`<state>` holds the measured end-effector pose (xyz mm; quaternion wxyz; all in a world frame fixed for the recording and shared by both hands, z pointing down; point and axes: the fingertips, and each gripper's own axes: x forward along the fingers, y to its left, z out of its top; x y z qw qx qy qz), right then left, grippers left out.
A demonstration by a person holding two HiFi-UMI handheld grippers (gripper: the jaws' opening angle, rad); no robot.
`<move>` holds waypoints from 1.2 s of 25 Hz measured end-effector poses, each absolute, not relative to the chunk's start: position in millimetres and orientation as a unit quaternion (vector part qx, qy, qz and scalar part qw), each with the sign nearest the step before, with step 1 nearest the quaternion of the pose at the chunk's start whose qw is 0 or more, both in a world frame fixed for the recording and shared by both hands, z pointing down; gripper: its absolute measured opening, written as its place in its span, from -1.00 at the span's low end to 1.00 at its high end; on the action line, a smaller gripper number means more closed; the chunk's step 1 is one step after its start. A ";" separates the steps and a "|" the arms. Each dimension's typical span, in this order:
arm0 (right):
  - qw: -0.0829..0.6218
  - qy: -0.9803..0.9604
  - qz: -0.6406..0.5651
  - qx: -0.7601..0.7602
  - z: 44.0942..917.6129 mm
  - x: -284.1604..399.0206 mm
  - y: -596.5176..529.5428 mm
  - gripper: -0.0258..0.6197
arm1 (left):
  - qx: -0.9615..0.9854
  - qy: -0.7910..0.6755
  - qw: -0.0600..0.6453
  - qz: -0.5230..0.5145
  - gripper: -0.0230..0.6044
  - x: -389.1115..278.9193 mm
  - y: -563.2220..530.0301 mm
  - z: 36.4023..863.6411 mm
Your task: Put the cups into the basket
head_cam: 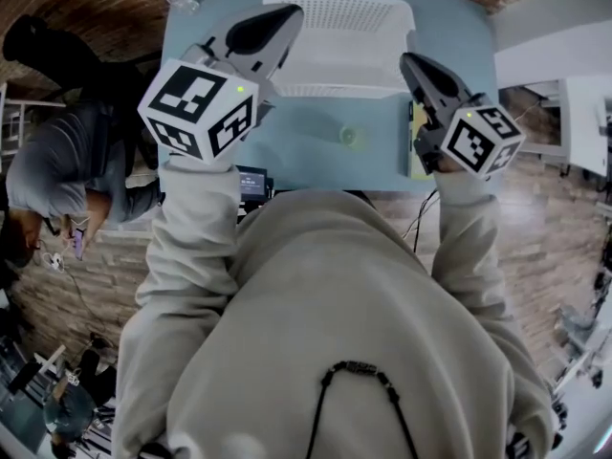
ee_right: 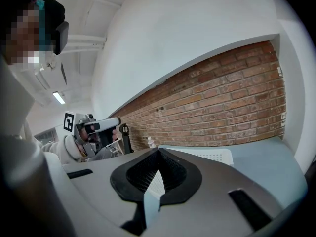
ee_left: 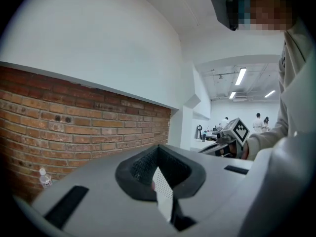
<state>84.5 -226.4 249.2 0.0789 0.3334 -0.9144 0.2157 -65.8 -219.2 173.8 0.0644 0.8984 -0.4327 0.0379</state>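
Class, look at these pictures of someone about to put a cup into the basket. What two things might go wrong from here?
1. The left gripper and the right gripper are both shut and empty. Unless one opens first, it may just knock the small see-through cup over on the table.
2. The basket stands behind the cup, so a low carry could catch its near wall.
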 end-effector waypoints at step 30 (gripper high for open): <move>0.177 -0.889 0.295 0.302 368.9 93.8 -219.4 -0.88 | 0.877 -0.428 0.205 0.070 -0.94 -61.2 -214.9 313.1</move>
